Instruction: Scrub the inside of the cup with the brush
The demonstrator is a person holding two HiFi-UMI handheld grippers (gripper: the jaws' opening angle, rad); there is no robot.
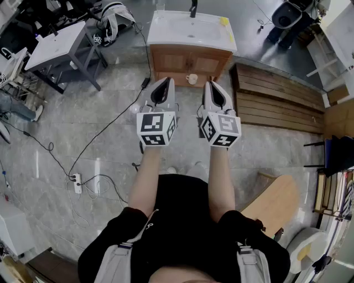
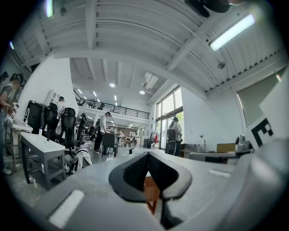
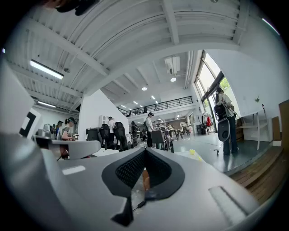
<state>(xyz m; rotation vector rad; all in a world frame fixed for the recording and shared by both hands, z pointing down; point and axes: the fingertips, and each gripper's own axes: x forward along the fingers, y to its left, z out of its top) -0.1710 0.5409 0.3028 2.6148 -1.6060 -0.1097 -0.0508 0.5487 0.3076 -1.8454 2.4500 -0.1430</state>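
A white cup shows in the head view against the front of the wooden sink cabinet, just beyond and between the two gripper tips. I see no brush in any view. My left gripper and my right gripper are held side by side at chest height, pointing toward the cabinet. Both are shut with nothing between the jaws. In the left gripper view the left gripper points out over the room with its jaws touching. The right gripper view shows the right gripper the same way.
A white basin with a dark faucet and a yellow item tops the cabinet. A grey table stands at the far left and wooden slats lie at the right. Cables and a power strip cross the floor.
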